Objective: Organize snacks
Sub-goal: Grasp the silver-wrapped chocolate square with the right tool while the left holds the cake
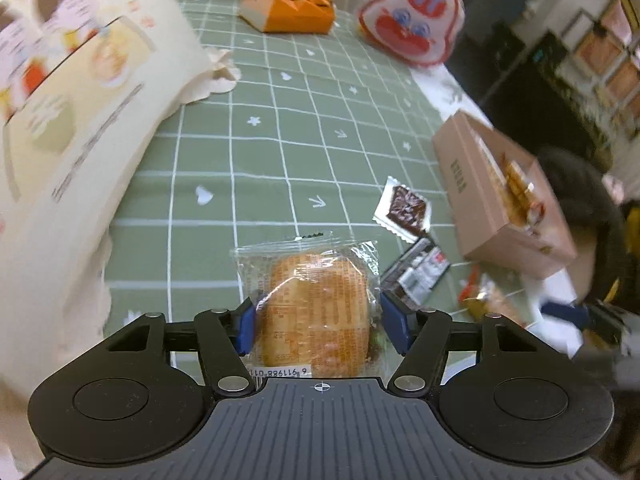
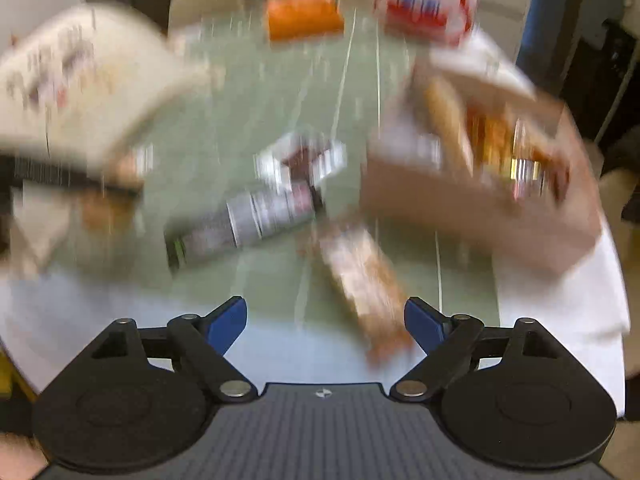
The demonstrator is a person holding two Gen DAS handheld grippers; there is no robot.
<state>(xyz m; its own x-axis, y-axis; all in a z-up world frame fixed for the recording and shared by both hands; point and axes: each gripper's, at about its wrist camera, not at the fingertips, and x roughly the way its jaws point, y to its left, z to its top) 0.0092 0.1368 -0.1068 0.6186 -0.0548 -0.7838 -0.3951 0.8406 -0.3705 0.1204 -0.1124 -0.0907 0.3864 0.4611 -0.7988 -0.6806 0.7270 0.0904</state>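
Left gripper (image 1: 316, 330): blue pads clamped on a clear-wrapped bun (image 1: 316, 312), one pad on each long side. The bun's long axis runs straight out along the fingers, its sealed end pointing away from the tool. It appears held above the green checked cloth (image 1: 280, 152).

Right gripper (image 2: 325, 322): fingers spread apart, nothing between them. This view is heavily motion-blurred, so details are rough.

Box (image 1: 496, 196): pinkish cardboard, open top, orange packets showing inside. It lies forward and to the right of the left gripper, well apart, at the table's right edge. In the right view the same box (image 2: 472, 184) sits ahead and right of the open fingers, nearer to that tool.

Loose items: a dark square packet (image 1: 404, 210) and a black bar (image 1: 416, 276) lie between bun and box. A tan packet (image 2: 364, 280) lies just ahead of the right gripper, long axis running roughly away from it, slanted left.

Elsewhere: large cream bag (image 1: 72, 132) at left; orange box (image 1: 288, 8) and red-and-white bag (image 1: 412, 16) at the far edge.

Judgement: if the box is the store, the bun must travel rightward; the empty right gripper is better placed for the tan packet.
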